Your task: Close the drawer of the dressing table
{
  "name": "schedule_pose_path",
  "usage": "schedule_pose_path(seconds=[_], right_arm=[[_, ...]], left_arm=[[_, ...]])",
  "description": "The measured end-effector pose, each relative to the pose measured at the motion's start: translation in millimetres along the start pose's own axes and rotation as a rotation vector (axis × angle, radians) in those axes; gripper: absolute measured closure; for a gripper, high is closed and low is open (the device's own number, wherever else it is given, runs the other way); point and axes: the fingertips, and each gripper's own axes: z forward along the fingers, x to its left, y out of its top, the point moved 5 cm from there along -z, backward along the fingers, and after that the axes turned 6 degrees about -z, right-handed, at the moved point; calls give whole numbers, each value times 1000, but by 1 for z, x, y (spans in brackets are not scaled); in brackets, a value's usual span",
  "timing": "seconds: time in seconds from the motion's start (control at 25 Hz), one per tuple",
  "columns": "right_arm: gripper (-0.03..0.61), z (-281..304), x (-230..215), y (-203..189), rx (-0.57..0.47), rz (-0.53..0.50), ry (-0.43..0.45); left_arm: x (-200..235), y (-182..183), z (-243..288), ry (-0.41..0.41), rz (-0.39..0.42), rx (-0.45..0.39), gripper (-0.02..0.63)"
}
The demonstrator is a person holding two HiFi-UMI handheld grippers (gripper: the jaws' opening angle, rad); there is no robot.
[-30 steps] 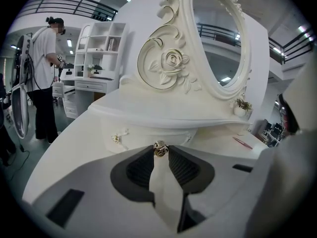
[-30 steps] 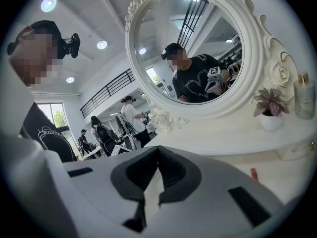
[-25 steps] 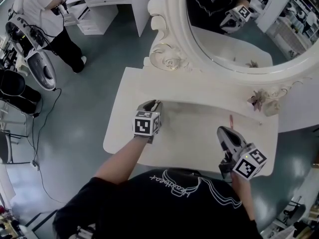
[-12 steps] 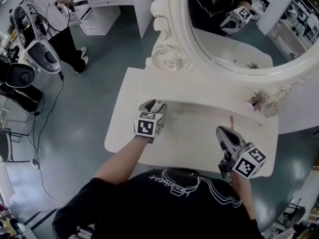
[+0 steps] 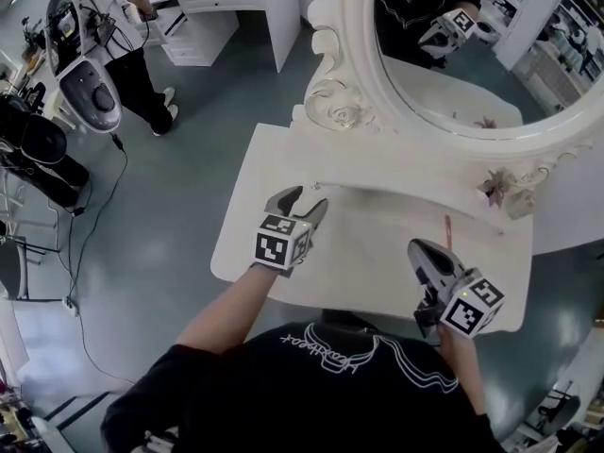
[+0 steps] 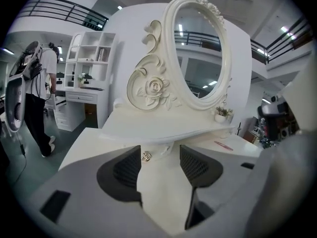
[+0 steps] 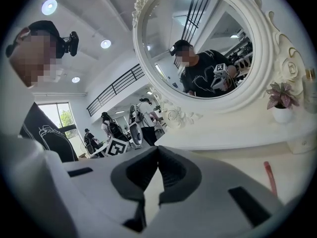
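The white dressing table (image 5: 255, 196) carries an oval mirror (image 5: 453, 55) on a raised shelf. In the left gripper view a small metal drawer knob (image 6: 146, 156) shows on the front under that shelf, just beyond the jaws. My left gripper (image 5: 304, 203) hovers over the tabletop's left half; its jaws are opening and nothing is between the pads (image 6: 126, 170). My right gripper (image 5: 422, 250) is shut and empty above the tabletop's right front, with its pads (image 7: 171, 170) meeting at the tips.
A pink pen (image 5: 447, 226) lies on the tabletop right of centre. A small potted plant (image 5: 495, 189) stands on the shelf's right end. Behind to the left are a person (image 5: 142, 59), wheeled equipment (image 5: 90, 88) and another white dresser (image 5: 222, 8).
The left gripper's jaws have spread apart, and the gripper has lifted and drawn back a little from the shelf front. The right gripper has barely shifted.
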Motion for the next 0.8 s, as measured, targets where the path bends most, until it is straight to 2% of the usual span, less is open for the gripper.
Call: schedule_pose_path(seconds=[0.08,0.28,0.48,0.64,0.8], right_arm=[[575,4,10,0,-3,-10,19],[575,11,35,-1,-7,-36,65],[575,18,64,-2,-16,-61,114],[575,24,84,-8,-4,-74,138],[575,23,102,-3,-39,-93,165]], left_arm=[[-7,7,-20,-38,10,-8,374],[-35,25,-71,-190,2,-40,380],[-54,36,-115,-265,12,-88,497],[-64,41,-143,-313,-37,-124,545],[-79,42,-163,-363,-51,-162,602]])
